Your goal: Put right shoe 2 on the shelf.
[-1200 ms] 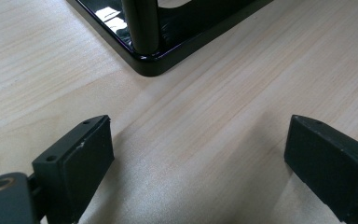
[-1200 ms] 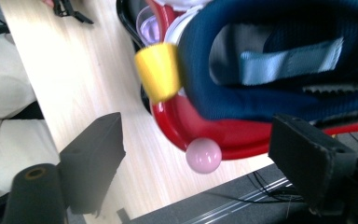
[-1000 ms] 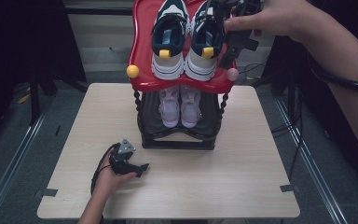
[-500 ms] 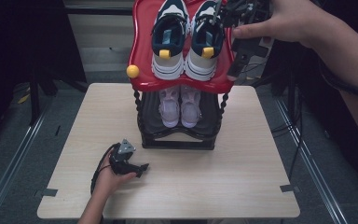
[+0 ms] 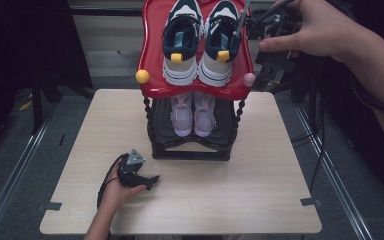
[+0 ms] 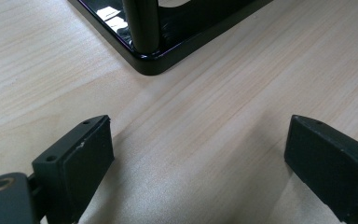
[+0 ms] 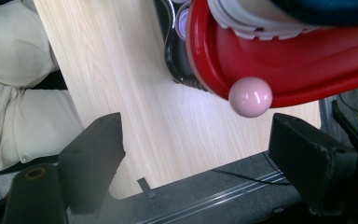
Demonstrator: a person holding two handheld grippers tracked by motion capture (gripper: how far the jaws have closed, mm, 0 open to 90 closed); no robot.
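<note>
A two-tier shoe rack stands on the table. Its red top shelf (image 5: 152, 60) carries a pair of navy and white sneakers (image 5: 199, 40). A lilac pair (image 5: 193, 112) sits on the black lower shelf. My right gripper (image 5: 266, 75) is held up in the air beside the shelf's right edge, open and empty. In the right gripper view the jaws (image 7: 196, 135) stand wide apart under the pink ball knob (image 7: 250, 96) and the red shelf (image 7: 307, 60). My left gripper (image 5: 152, 180) rests on the table in front of the rack's left corner, open (image 6: 198, 135), facing the black base (image 6: 144, 60).
A yellow ball knob (image 5: 142, 76) sticks out at the shelf's left corner and the pink one (image 5: 249, 79) at its right. The wooden table (image 5: 260, 200) has bare room in front of and beside the rack. Cables and dark gear lie at the right.
My right gripper has drawn away from the right sneaker, moving right and slightly down past the shelf's edge. The left gripper has not moved.
</note>
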